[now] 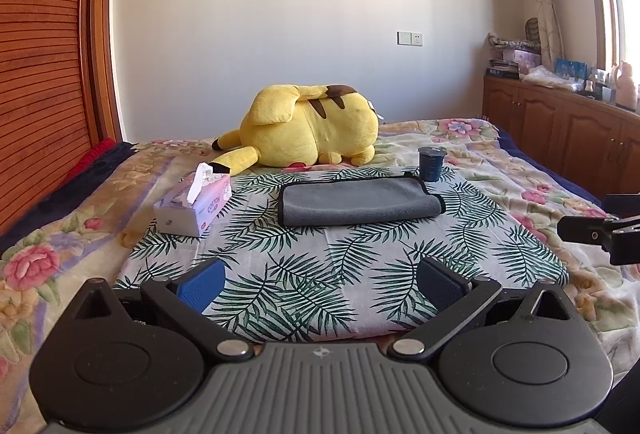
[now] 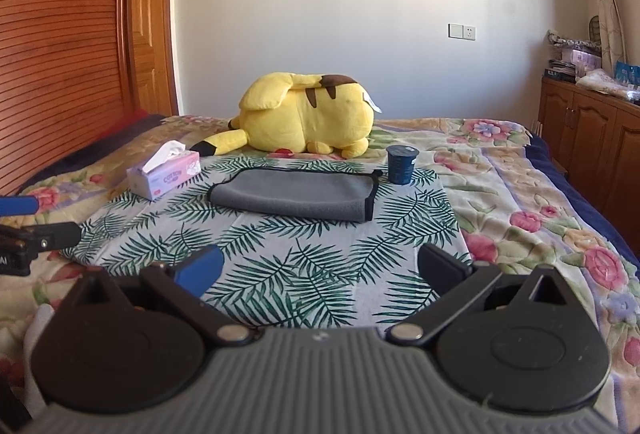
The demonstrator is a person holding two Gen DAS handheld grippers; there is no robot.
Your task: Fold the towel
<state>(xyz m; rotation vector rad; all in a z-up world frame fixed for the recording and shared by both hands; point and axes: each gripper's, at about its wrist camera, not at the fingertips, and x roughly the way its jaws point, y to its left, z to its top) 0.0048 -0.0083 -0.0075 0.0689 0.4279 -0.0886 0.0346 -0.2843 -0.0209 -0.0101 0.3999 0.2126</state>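
Note:
A grey towel (image 1: 360, 200) with black trim lies folded flat on a palm-leaf cloth (image 1: 320, 274) spread on the bed; it also shows in the right wrist view (image 2: 294, 194). My left gripper (image 1: 320, 280) is open and empty, held well short of the towel above the cloth's near part. My right gripper (image 2: 318, 266) is open and empty, also short of the towel. The right gripper shows at the right edge of the left wrist view (image 1: 600, 230). The left gripper shows at the left edge of the right wrist view (image 2: 24, 230).
A tissue box (image 1: 194, 204) stands left of the towel. A dark cup (image 1: 431, 163) stands at the towel's far right corner. A yellow plush toy (image 1: 312, 130) lies behind. Wooden headboard (image 1: 44, 74) at left, wooden cabinets (image 1: 560, 126) at right.

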